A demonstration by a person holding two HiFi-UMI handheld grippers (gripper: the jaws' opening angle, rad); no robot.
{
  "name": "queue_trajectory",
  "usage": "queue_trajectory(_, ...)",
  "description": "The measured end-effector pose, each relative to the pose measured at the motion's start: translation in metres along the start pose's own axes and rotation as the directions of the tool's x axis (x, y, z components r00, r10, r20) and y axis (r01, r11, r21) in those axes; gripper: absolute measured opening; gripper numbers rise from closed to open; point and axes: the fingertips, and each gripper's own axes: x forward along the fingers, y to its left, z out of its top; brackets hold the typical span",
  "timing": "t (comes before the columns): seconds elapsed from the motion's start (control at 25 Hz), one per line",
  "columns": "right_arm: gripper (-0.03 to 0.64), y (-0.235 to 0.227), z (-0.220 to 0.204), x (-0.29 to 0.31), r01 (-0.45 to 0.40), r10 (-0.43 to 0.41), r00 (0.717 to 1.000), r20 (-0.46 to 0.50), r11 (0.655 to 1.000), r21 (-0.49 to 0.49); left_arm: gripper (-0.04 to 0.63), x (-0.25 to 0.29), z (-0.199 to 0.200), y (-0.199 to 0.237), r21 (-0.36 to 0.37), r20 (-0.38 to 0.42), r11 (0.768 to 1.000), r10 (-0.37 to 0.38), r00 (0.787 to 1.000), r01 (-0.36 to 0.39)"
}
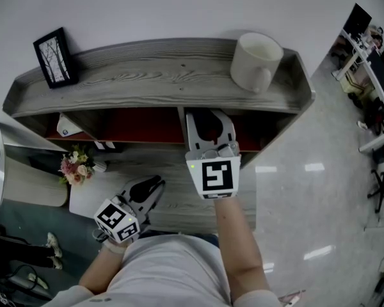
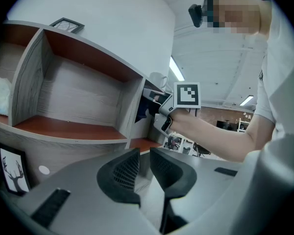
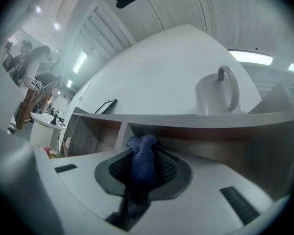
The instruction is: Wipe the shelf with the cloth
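The grey wooden shelf unit (image 1: 160, 75) has a top board and red-floored compartments (image 2: 68, 127) under it. My right gripper (image 1: 209, 121) reaches into the middle compartment just below the top board. It is shut on a dark blue cloth (image 3: 142, 163), which bulges up between the jaws. In the left gripper view the right gripper (image 2: 159, 106) sits at the compartment's opening. My left gripper (image 1: 155, 183) hangs lower left, away from the shelf; its jaws (image 2: 144, 155) are shut with nothing between them.
A white mug (image 1: 256, 61) stands on the top board at right and a black picture frame (image 1: 54, 57) at left. A small flower bunch (image 1: 77, 165) and another small framed picture (image 2: 12, 168) are lower left. Glossy floor and office desks (image 1: 371, 62) lie right.
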Motion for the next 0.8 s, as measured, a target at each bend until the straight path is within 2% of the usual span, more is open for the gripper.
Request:
queue_trajectory(0.4, 0.064, 0.022, -0.025, -0.024, -0.059, 0.060, 0.997, -0.049, 0.998, 0.033, 0.052, 0.009, -0.002, -0.011, 0.000, -0.007, 0.999, -0.032, 0.999, 0.032)
queue_trajectory(0.64, 0.064, 0.030, -0.065, -0.031, -0.083, 0.094, 0.986, -0.136, 0.993, 0.086, 0.052, 0.008, -0.005, -0.009, -0.006, -0.013, 1.000, -0.024, 1.000, 0.024)
queue_trajectory(0.8, 0.064, 0.040, -0.102, -0.039, -0.101, 0.125, 0.968, -0.218, 0.988, 0.120, 0.052, 0.006, -0.007, -0.008, -0.007, -0.016, 1.000, -0.018, 1.000, 0.018)
